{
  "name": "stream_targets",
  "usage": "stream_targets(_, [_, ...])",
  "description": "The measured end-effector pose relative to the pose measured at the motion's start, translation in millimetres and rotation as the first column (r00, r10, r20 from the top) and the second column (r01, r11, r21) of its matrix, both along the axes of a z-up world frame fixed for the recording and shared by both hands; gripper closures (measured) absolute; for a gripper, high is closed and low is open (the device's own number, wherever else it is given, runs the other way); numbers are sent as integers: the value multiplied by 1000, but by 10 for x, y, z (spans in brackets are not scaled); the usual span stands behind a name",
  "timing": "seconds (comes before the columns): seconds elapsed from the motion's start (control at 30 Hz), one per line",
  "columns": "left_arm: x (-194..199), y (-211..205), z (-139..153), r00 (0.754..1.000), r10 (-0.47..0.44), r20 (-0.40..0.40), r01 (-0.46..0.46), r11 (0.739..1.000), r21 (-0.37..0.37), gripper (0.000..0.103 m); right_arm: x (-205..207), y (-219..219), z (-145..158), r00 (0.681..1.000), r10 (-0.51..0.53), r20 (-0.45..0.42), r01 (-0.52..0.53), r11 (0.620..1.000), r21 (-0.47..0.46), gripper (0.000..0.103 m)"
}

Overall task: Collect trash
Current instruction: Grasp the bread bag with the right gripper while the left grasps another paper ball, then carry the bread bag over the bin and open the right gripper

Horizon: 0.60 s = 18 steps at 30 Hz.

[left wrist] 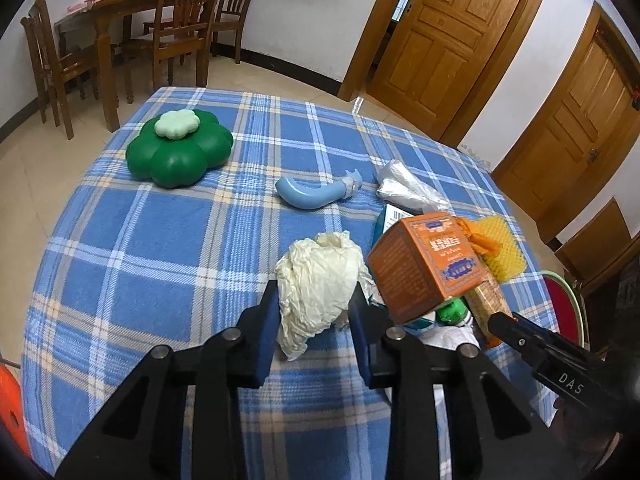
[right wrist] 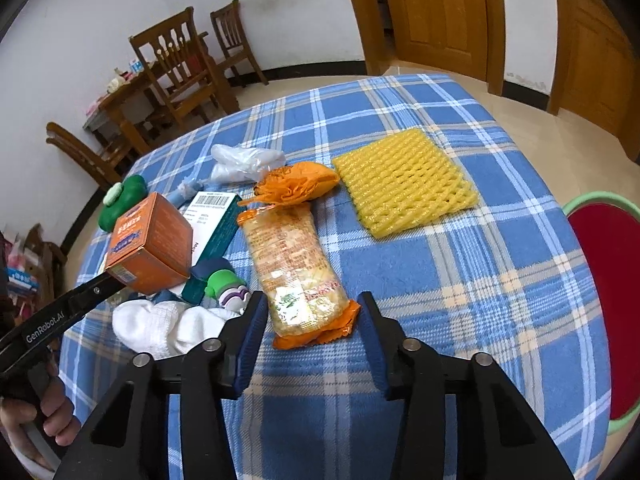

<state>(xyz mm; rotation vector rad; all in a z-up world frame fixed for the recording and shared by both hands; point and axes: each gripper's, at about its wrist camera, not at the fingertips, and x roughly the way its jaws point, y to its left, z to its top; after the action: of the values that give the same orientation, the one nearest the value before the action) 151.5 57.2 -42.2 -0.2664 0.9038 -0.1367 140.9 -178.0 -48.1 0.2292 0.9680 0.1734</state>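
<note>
A crumpled cream paper [left wrist: 316,280] lies on the blue plaid tablecloth [left wrist: 160,280], and my left gripper [left wrist: 315,292] is shut on its near part. An orange box [left wrist: 424,268] sits tilted on the pile just to its right. In the right wrist view a clear cracker packet with orange ends [right wrist: 296,276] lies lengthwise between my right gripper's [right wrist: 312,298] fingers. That gripper is open, its pads just off the packet's sides. The left gripper's finger [right wrist: 80,300] reaches in from the left beside the orange box [right wrist: 152,240], which hides the paper there.
A yellow foam net [right wrist: 404,180], orange mesh [right wrist: 296,184], clear plastic bag [right wrist: 244,162], teal packet [right wrist: 216,220], white cloth [right wrist: 160,328] and green-capped bottle [right wrist: 224,284] lie around. A green flower-shaped box [left wrist: 180,152] and blue curved piece [left wrist: 308,196] sit farther off. A red basin [right wrist: 608,300] stands right of the table.
</note>
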Motion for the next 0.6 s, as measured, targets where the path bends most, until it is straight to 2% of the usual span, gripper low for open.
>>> stream_targets(0.3, [-212,-44,238,999,-5,51,5,1000,5,70,-250,-144,96,999,-26,24,26,999,25,60])
stream_targets(0.6, [-390,-217,456,995,-48,92,46,999,16,70,-544,-372,229,995,-83,56,80,995,54,60])
